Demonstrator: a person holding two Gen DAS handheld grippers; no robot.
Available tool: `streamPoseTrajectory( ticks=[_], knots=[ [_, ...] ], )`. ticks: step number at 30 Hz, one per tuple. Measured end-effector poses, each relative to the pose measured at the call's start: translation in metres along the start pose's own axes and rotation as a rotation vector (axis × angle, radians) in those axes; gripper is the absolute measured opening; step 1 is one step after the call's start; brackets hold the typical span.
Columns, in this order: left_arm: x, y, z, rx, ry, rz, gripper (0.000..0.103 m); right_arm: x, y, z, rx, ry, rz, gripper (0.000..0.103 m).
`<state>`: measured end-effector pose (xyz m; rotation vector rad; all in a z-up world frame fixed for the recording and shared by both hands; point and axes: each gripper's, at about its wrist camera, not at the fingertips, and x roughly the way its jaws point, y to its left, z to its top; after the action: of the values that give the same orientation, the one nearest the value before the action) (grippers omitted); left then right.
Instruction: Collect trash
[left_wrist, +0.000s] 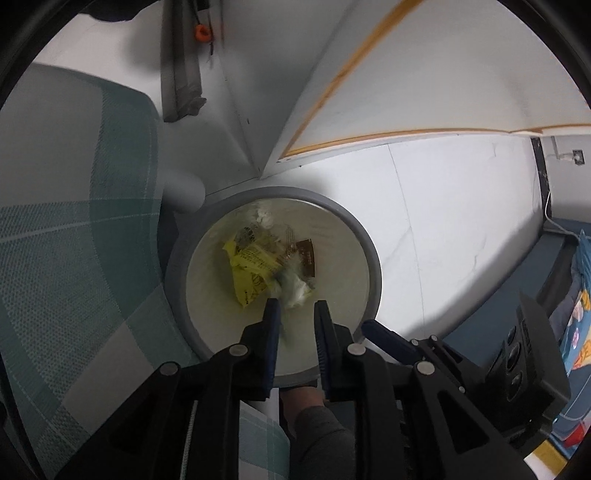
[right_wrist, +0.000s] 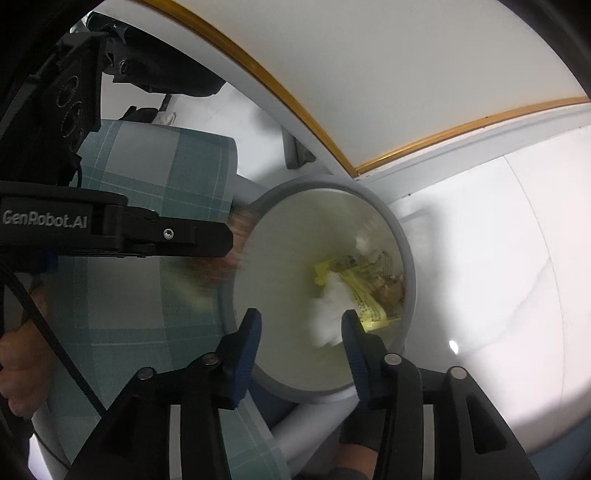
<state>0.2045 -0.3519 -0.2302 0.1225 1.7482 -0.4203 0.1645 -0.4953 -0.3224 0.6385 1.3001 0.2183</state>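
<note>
A round bin with a grey rim (left_wrist: 369, 243) (right_wrist: 402, 236) stands on the white floor. Inside lie a yellow wrapper (left_wrist: 247, 269) (right_wrist: 369, 306), a brown wrapper (left_wrist: 306, 254) and other scraps. A white crumpled tissue (left_wrist: 295, 288) (right_wrist: 328, 310) is blurred in the bin, just below both grippers, touching neither. My left gripper (left_wrist: 295, 310) hovers over the bin, open and empty. My right gripper (right_wrist: 301, 319) also hovers over the bin, open wide and empty. The left gripper's body (right_wrist: 110, 229) shows in the right wrist view.
A teal plaid chair seat (left_wrist: 74, 229) (right_wrist: 147, 184) stands left of the bin. A white panel with a wooden edge (left_wrist: 424, 74) (right_wrist: 369, 74) rises behind it. A blue mat with colourful items (left_wrist: 576, 295) lies at the right.
</note>
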Motion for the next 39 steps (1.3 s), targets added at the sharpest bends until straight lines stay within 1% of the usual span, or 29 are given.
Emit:
streamPoseTrajectory(
  ticks=[1,2,3,5,6,9,11,14,16,18,20,22,26,28,32,34,37,39],
  knots=[
    [-0.001,0.001,0.000,-0.003,-0.004,-0.002,0.019,0.001,0.000,0.000,0.001,0.002,0.001,0.049],
    [-0.002,0.000,-0.001,-0.001,-0.010,-0.002,0.024,0.000,-0.001,0.000,0.002,0.002,0.000,0.050],
    [-0.003,0.000,-0.001,0.000,-0.016,0.000,0.032,-0.001,-0.001,-0.001,0.003,0.001,0.000,0.051],
    [-0.007,-0.001,-0.002,0.004,-0.034,0.002,0.041,-0.004,-0.004,-0.002,0.010,-0.003,0.002,0.052],
    [-0.009,-0.002,-0.003,0.008,-0.043,0.000,0.043,-0.007,-0.006,-0.004,0.013,-0.005,0.002,0.053],
    [-0.021,-0.005,-0.007,0.036,-0.075,-0.010,0.043,-0.018,-0.013,-0.009,0.036,-0.021,-0.006,0.053],
    [-0.031,-0.011,-0.010,0.072,-0.109,-0.005,0.043,-0.030,-0.017,-0.012,0.055,-0.034,-0.011,0.054],
    [-0.055,-0.021,-0.021,0.131,-0.189,-0.004,0.044,-0.051,-0.020,-0.014,0.067,-0.065,-0.027,0.057],
    [-0.070,-0.026,-0.028,0.155,-0.237,0.013,0.050,-0.065,-0.018,-0.014,0.067,-0.090,-0.036,0.060],
    [-0.086,-0.029,-0.037,0.171,-0.299,0.025,0.063,-0.083,-0.011,-0.014,0.061,-0.123,-0.048,0.064],
    [-0.106,-0.030,-0.047,0.174,-0.360,0.039,0.067,-0.101,-0.004,-0.013,0.056,-0.151,-0.055,0.066],
    [-0.121,-0.029,-0.056,0.172,-0.395,0.042,0.069,-0.114,0.004,-0.012,0.051,-0.173,-0.055,0.069],
    [-0.146,-0.025,-0.076,0.145,-0.462,0.061,0.079,-0.145,0.030,-0.009,0.014,-0.210,-0.064,0.075],
    [-0.155,-0.021,-0.086,0.131,-0.489,0.071,0.079,-0.155,0.042,-0.010,-0.004,-0.223,-0.074,0.079],
    [-0.166,-0.014,-0.103,0.105,-0.518,0.081,0.080,-0.176,0.063,-0.013,-0.031,-0.229,-0.084,0.081],
    [-0.173,-0.008,-0.109,0.097,-0.524,0.088,0.080,-0.182,0.071,-0.017,-0.033,-0.228,-0.088,0.086],
    [-0.175,-0.008,-0.117,0.095,-0.521,0.093,0.080,-0.190,0.083,-0.021,-0.050,-0.229,-0.107,0.087],
    [-0.180,-0.009,-0.125,0.090,-0.536,0.106,0.080,-0.194,0.089,-0.023,-0.060,-0.229,-0.119,0.087]
  ],
)
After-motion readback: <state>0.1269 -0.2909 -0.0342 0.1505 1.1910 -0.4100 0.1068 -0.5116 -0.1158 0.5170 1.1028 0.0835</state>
